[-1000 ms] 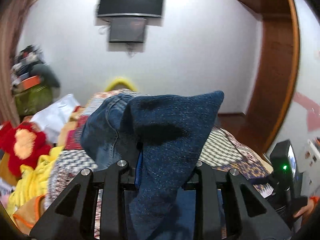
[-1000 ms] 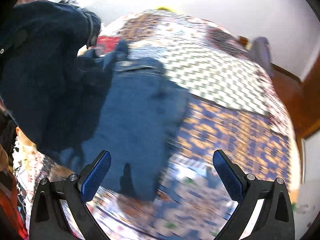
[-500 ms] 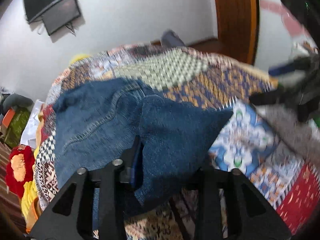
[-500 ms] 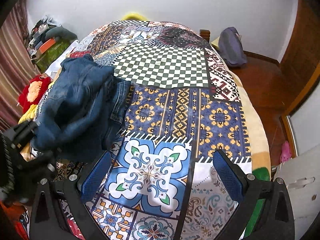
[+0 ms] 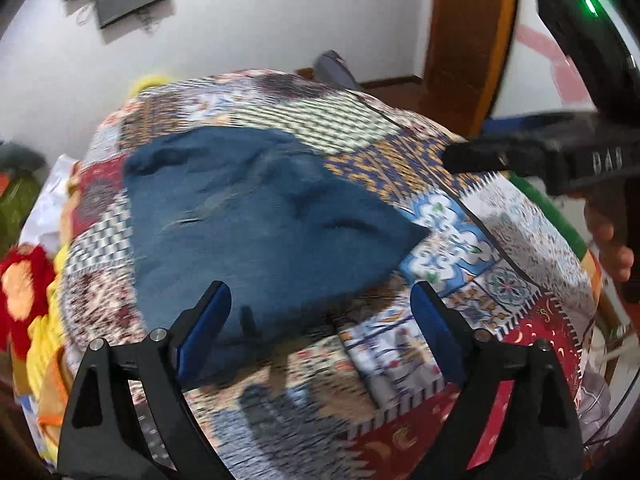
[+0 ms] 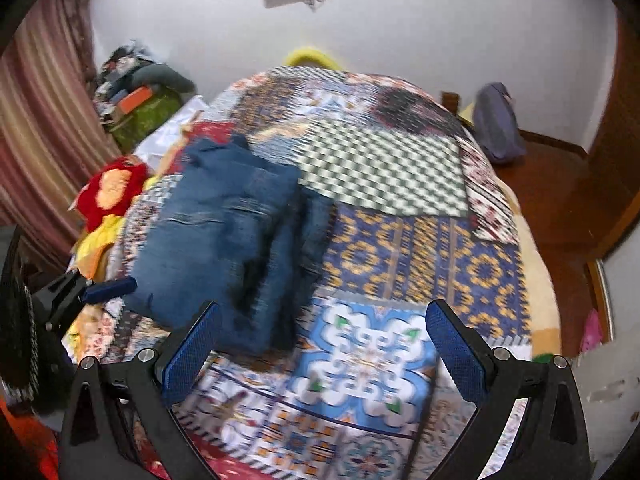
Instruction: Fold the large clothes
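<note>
The jeans (image 6: 236, 236) are seen folded into a thick stack on the quilt (image 6: 400, 248) of the bed, left of centre in the right wrist view and at the centre of the left wrist view (image 5: 256, 224). The left gripper (image 5: 320, 320) is held with its fingers wide apart and nothing between them, low in the frame just short of the jeans' near edge. The right gripper (image 6: 324, 344) is likewise spread and empty above the quilt, with its left finger (image 6: 192, 352) shown in front of the stack's near corner.
</note>
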`<state>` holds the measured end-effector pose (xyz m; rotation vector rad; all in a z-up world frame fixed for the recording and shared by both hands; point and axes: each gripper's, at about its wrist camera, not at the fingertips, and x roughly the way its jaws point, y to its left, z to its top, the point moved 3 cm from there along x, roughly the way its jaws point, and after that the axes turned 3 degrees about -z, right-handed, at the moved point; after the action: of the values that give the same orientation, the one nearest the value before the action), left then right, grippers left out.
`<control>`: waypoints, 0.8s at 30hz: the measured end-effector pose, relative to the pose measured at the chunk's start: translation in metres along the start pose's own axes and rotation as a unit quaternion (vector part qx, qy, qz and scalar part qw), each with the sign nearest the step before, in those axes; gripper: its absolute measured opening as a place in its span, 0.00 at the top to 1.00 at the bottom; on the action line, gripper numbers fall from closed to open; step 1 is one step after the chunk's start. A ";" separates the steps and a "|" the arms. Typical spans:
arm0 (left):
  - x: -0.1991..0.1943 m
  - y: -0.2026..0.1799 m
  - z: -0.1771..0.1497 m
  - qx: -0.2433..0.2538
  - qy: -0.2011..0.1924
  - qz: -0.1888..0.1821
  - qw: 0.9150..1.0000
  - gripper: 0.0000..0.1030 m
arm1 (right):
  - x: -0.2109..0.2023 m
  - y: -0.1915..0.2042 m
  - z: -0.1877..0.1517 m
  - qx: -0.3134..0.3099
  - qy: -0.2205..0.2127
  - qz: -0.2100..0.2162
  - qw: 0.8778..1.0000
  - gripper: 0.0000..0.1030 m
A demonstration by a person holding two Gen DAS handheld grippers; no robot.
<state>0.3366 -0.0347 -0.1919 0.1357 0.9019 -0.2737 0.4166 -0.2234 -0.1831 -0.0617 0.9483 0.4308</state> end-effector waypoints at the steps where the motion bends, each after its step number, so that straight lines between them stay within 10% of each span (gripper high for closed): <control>1: -0.006 0.011 -0.001 -0.011 -0.005 0.009 1.000 0.10 | 0.000 0.009 0.002 -0.007 -0.003 0.007 1.000 0.02; 13: -0.015 0.113 -0.032 -0.099 -0.003 0.093 0.991 0.08 | 0.060 0.089 -0.005 -0.089 0.053 0.036 0.994 0.02; 24: 0.022 0.129 -0.057 -0.116 0.018 0.071 0.990 0.02 | 0.089 0.036 -0.033 -0.072 0.117 -0.015 0.990 0.02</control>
<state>0.3439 0.0979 -0.2437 -0.0113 0.9481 -0.0317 0.4225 -0.1692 -0.2690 -0.2631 1.1443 0.4707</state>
